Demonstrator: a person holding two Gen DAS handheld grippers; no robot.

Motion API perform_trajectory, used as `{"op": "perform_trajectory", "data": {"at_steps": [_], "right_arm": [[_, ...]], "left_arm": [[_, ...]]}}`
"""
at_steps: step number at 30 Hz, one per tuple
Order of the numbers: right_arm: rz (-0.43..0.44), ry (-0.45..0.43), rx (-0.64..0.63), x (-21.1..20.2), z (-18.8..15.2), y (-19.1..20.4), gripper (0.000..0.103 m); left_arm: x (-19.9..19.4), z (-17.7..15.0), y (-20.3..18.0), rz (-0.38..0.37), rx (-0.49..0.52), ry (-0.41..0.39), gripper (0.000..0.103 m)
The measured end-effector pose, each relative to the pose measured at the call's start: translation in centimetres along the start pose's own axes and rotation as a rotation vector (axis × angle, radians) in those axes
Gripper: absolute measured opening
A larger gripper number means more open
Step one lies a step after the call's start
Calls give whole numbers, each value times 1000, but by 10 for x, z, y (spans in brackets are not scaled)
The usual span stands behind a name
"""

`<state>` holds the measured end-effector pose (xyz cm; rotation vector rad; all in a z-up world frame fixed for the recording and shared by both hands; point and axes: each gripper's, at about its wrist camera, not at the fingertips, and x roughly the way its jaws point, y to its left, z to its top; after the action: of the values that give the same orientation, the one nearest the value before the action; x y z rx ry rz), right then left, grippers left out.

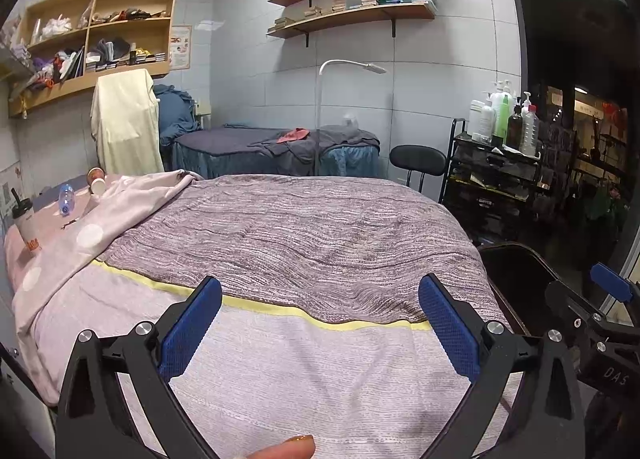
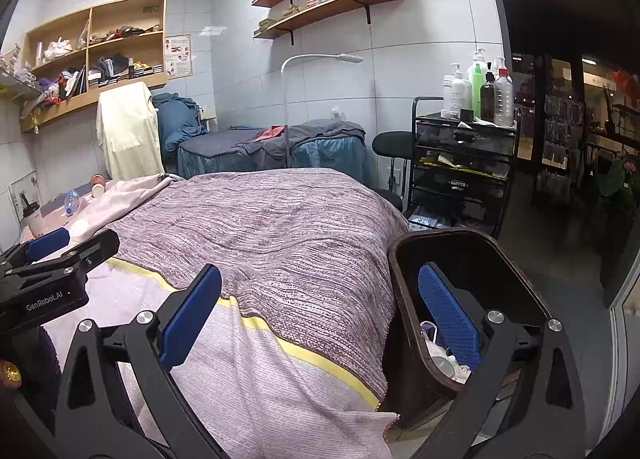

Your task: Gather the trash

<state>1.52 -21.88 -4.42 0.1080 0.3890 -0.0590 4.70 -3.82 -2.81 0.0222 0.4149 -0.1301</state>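
Far up the bed's left side lie a tipped paper cup (image 1: 96,181), a small clear plastic bottle (image 1: 66,193) and an upright drink cup with a straw (image 1: 25,227). The right wrist view shows the same paper cup (image 2: 97,185) and bottle (image 2: 71,201). A dark brown bin (image 2: 404,299) stands against the bed's near right corner with pale scraps (image 2: 444,365) inside. My left gripper (image 1: 320,329) hangs open over the bed's near end, holding nothing. My right gripper (image 2: 320,319) is open and empty too, its right finger over the bin's mouth.
The bed (image 1: 304,227) carries a mauve knitted blanket and a pink spotted sheet. Behind it stand a blue-covered bed (image 1: 276,151), a white floor lamp (image 1: 320,119), a black stool (image 1: 418,161) and a black cart with bottles (image 1: 496,163). A glass door is on the right.
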Motion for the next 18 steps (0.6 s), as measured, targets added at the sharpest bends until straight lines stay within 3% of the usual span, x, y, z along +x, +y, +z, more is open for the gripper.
{"op": "perform_trajectory", "data": {"at_steps": [18], "right_arm": [[-7,1,4,0,-2,-3,97]], "left_arm": [[1,1,-1,-6,-1,1,97]]}}
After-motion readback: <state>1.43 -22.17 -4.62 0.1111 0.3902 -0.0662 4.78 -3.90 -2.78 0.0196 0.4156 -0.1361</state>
